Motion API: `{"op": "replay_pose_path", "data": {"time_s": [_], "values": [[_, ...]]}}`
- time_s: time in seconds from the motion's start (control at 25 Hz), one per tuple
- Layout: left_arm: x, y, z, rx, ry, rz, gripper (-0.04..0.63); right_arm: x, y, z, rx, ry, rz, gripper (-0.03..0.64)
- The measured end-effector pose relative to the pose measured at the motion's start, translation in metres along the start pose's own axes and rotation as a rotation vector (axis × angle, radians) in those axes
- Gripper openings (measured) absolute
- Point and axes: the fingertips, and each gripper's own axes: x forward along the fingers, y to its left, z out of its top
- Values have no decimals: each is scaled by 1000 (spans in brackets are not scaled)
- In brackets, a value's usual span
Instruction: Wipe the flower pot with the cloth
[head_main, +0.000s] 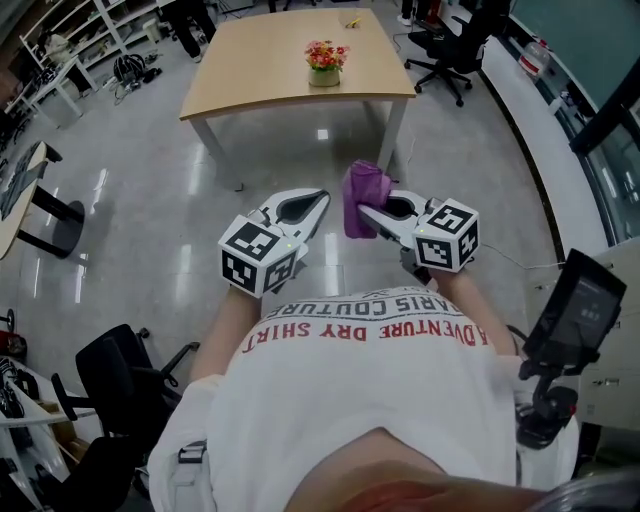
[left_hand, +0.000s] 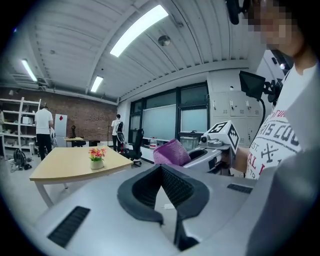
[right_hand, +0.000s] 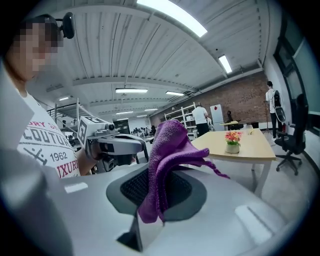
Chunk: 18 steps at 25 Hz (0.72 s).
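Right gripper (head_main: 372, 215): grasping the purple cloth (head_main: 365, 190).
Left gripper (head_main: 318, 200): clenched, empty.
Flower pot (head_main: 324, 72): well ahead of both, on the surface (head_main: 250, 85).

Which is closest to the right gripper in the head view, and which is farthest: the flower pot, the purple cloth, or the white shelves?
1. purple cloth: clamped by the right gripper, so it is touching it.
2. flower pot: straight ahead, standing on the wooden table.
3. white shelves: far off in the room's back left corner.
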Motion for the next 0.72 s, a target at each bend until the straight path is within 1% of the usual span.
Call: {"op": "replay_pose_path", "data": {"time_s": [0.16, 0.28, 0.32, 0.44, 0.48, 0.6, 0.72], "values": [[7, -25, 2, -28, 9, 11, 2, -34, 3, -7, 34, -12, -12, 44], [-6, -46, -5, -39, 13, 15, 2, -46, 22, -16, 29, -10, -17, 44], [-11, -53, -6, -33, 12, 19, 2, -50, 29, -18, 24, -9, -16, 45], [-18, -71, -1, 34, 19, 59, 2, -63, 42, -13, -17, -9, -9, 44], [-22, -78, -2, 44, 22, 62, 2, -67, 48, -14, -27, -7, -8, 44], [-43, -103, -10, 0, 10, 33, 2, -76, 76, -24, -31, -9, -4, 44], [-64, -120, -14, -14, -7, 29, 2, -82, 103, -30, -47, -18, 1, 44]]}}
